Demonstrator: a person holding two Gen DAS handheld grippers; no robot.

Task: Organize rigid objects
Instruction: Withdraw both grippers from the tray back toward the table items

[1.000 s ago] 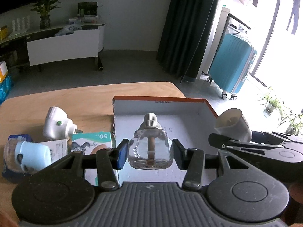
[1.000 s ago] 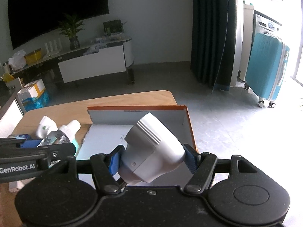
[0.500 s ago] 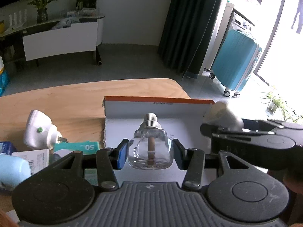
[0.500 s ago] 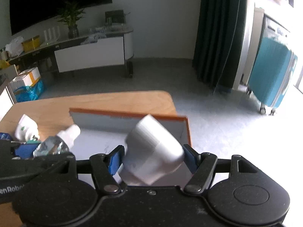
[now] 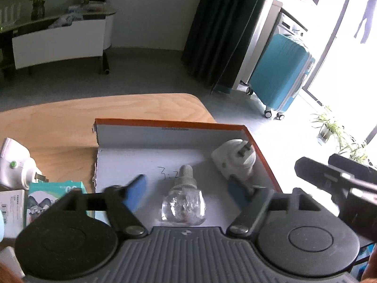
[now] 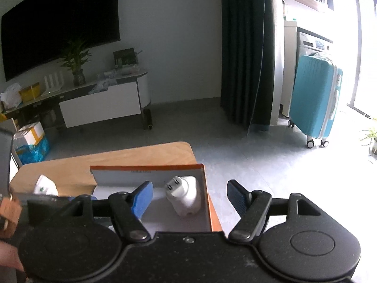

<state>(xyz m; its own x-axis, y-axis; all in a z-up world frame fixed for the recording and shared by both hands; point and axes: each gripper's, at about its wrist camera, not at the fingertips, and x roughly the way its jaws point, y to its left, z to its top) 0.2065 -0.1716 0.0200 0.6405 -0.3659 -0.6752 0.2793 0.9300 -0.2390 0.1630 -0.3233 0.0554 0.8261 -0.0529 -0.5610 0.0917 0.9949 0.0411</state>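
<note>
A clear bottle with a grey cap (image 5: 182, 204) rests on the white floor of the orange-edged box (image 5: 165, 123), cap pointing away from me. My left gripper (image 5: 186, 186) straddles it and its jaws are opening; the blue pads stand clear of the glass. A white plug-in device (image 5: 233, 160) lies in the box's far right corner, prongs up. In the right wrist view the same device (image 6: 185, 198) lies in the box (image 6: 146, 166) below my right gripper (image 6: 189, 188), which is open and holds nothing. The right gripper's dark body (image 5: 341, 181) shows at the right of the left wrist view.
On the wooden table (image 5: 70, 118) left of the box lie a second white plug-in device (image 5: 16, 162), a teal carton (image 5: 56, 193) and a white carton (image 5: 11, 210). The table's far right corner ends just beyond the box. A teal suitcase (image 5: 280, 70) stands on the floor.
The left jaws have spread and let go of the bottle, which now sits in the box. The right gripper has dropped the white device in the box corner and pulled back.
</note>
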